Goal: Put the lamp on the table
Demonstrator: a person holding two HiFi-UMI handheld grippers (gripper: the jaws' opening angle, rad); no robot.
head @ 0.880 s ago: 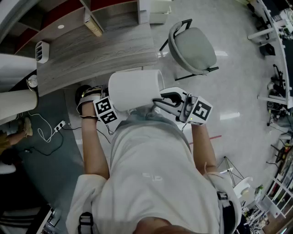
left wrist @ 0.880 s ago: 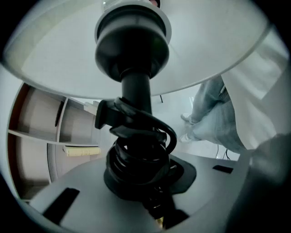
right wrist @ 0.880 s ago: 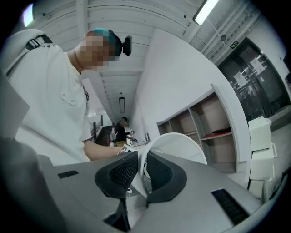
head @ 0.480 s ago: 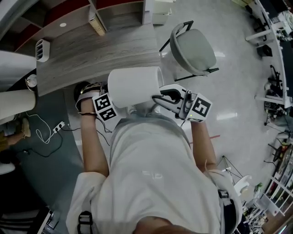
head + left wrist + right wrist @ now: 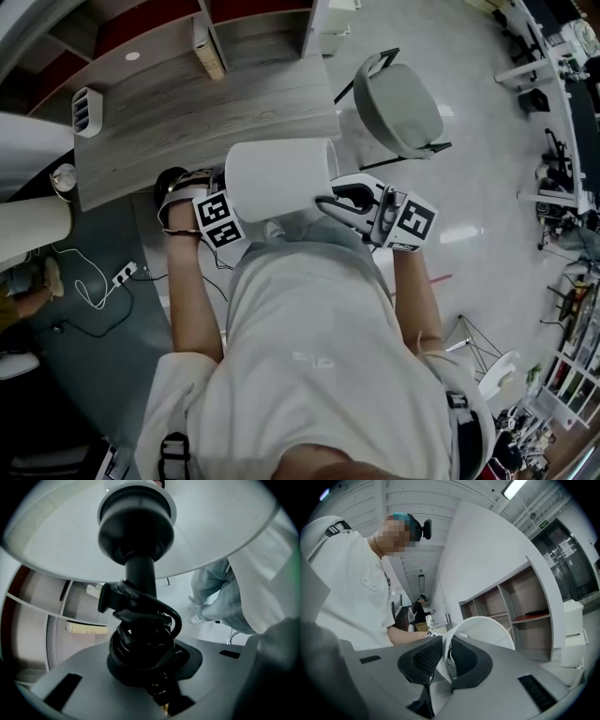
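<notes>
**Lamp held on its side at the near edge of the worktop**

The lamp (image 5: pixel 277 178) is located at the centre of the head view. It is held in the air in front of the person's chest and is judged not yet set down.

1. Orientation. The lamp is not upright. Its long axis runs left to right across the head view. The open end of the white shade (image 5: pixel 487 630) is pointed toward the right of the frame, and the stem end toward the left. The base cannot be identified with certainty.

2. Left tool (image 5: pixel 147 665). This tool is clenched on the lower part of the black stem (image 5: pixel 139 571), where the cord (image 5: pixel 150 620) is wound around it. In the left gripper view the stem rises from the jaws to the socket under the shade.

3. Right tool (image 5: pixel 442 658). This tool is clenched on the rim of the shade, with the thin white wall pinched between the two dark pads. Both tools are therefore on the lamp, one at each end of its axis.

4. Governing relation. The worktop (image 5: pixel 187 122) fills the upper left and upper centre of the head view. Its near edge lies directly up-frame of the shade and is partly covered by it in the picture. The coming move is judged to require carrying the lamp up-frame and turning the axis upright, with the stem end lowered first.

5. Clearance. A chair (image 5: pixel 398 98) stands at the upper right, beside the right end of the worktop and up-frame of the right tool.
</notes>
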